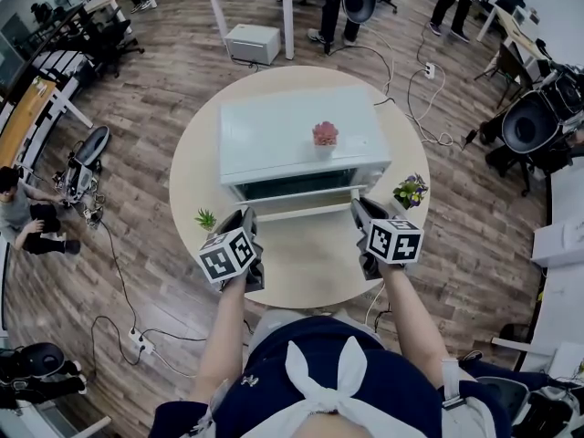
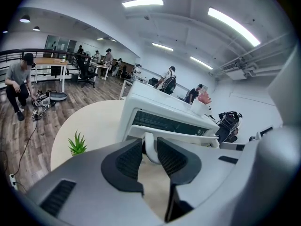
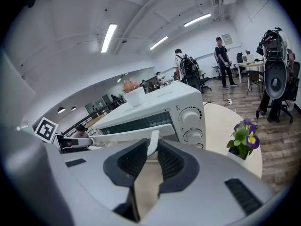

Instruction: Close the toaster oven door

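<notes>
Toaster oven: white, at the middle of a round table, front toward the person.

Door: dark glass, close to upright against the oven's front. Cannot tell whether it is fully seated.

Handle: white bar along the door's near edge.

Left gripper: at the oven's front left corner. Jaws are closed on the handle's left post, with the white post pinched between the dark ribbed pads.

Right gripper: at the oven's front right corner. Same hold on the handle's right post, just beside the oven's two control knobs.

Around the oven:
- Pink flower in a small white pot on the oven's roof, toward its right side.
- Small green spiky plant on the table off the front left corner, just outside the left gripper.
- Purple-flowered plant off the front right corner, near the right gripper.
- Neither plant touches a gripper or the door.
- Cables trail over the wood floor behind and right of the oven.
- A crouching person far to the oven's left.
</notes>
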A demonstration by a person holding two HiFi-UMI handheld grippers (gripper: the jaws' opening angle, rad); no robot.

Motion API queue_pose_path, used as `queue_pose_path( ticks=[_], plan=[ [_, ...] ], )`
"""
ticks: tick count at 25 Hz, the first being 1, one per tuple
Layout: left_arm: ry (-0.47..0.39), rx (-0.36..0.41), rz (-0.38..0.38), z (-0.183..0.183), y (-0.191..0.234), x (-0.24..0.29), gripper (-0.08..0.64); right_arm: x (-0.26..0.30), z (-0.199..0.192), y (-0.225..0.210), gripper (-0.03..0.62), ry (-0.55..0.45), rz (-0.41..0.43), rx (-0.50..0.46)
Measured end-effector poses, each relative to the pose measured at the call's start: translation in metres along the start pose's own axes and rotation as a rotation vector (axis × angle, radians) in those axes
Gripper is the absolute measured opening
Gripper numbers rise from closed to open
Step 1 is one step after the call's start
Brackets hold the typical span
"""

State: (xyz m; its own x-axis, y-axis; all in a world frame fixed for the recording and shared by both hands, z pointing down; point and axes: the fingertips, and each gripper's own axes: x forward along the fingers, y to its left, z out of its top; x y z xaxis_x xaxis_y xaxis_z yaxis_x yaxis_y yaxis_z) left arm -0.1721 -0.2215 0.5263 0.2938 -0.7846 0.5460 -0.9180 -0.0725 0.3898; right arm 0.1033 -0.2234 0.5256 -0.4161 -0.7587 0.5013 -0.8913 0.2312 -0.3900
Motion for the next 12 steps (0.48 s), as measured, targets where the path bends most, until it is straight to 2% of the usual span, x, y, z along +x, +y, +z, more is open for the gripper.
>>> queue_pose_path(
  ticks=[12],
  plan=[
    [-0.007, 0.005, -0.011, 0.0096, -0.0002, 0.0043, 0.101, 0.0058, 0.0079, 0.0007, 0.074, -0.009, -0.004, 0.007]
  ],
)
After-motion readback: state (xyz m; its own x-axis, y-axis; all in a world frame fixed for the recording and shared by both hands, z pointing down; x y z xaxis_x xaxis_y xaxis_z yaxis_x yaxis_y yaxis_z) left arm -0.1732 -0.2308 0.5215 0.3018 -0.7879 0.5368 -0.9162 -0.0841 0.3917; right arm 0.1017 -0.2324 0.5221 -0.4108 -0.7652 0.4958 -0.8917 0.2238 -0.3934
